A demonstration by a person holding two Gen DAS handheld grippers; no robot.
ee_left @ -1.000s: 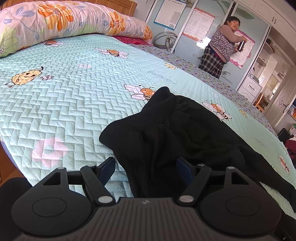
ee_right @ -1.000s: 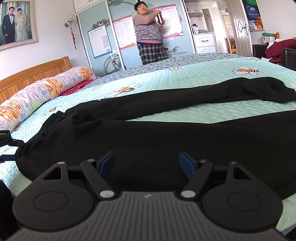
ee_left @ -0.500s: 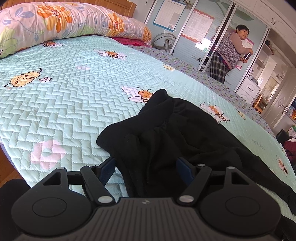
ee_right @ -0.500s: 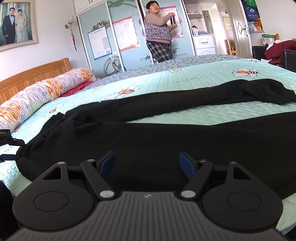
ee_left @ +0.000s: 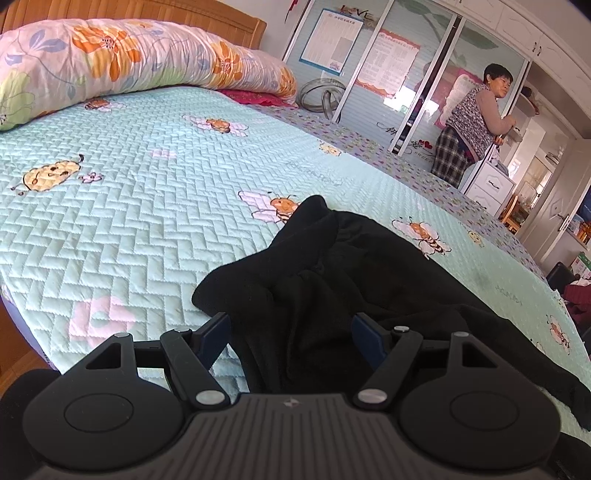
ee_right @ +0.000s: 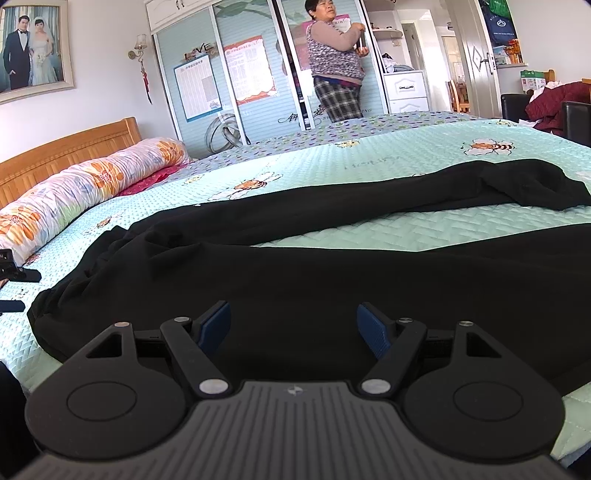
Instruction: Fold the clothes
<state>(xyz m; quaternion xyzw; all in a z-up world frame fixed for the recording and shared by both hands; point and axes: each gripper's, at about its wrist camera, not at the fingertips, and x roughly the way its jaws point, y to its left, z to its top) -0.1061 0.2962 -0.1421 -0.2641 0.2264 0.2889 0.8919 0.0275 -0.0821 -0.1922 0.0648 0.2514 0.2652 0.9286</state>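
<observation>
My left claw (ee_left: 290,334) stands wide open with nothing between its blue pads (ee_left: 216,332). It hangs low over the near edge of the bed (ee_left: 147,206). The bunched end of the black garment (ee_left: 332,280) lies straight ahead of it and partly between the spread fingers, though I cannot tell whether either pad touches the cloth. Off to the left of this claw the pale green quilt with its bee pattern is bare, and farther ahead on that side a long floral bolster (ee_left: 122,59) lies against the wooden headboard (ee_left: 147,11).

My right claw (ee_right: 293,328) is just as wide open and holds nothing. The black garment (ee_right: 332,280) fills the space directly in front of it and runs out to both sides. One long leg of cloth stretches ahead and to the right across the quilt, apart from the broad nearer part, with a strip of bare quilt between them. The crumpled end lies to the left, ahead of this claw. Whether the pads (ee_right: 373,332) rest on the fabric I cannot tell.

Far ahead of both claws, beyond the bed, a person (ee_right: 338,55) stands in front of the sliding wardrobe doors (ee_right: 221,74). A framed photograph (ee_right: 33,48) hangs on the wall up to the left.
</observation>
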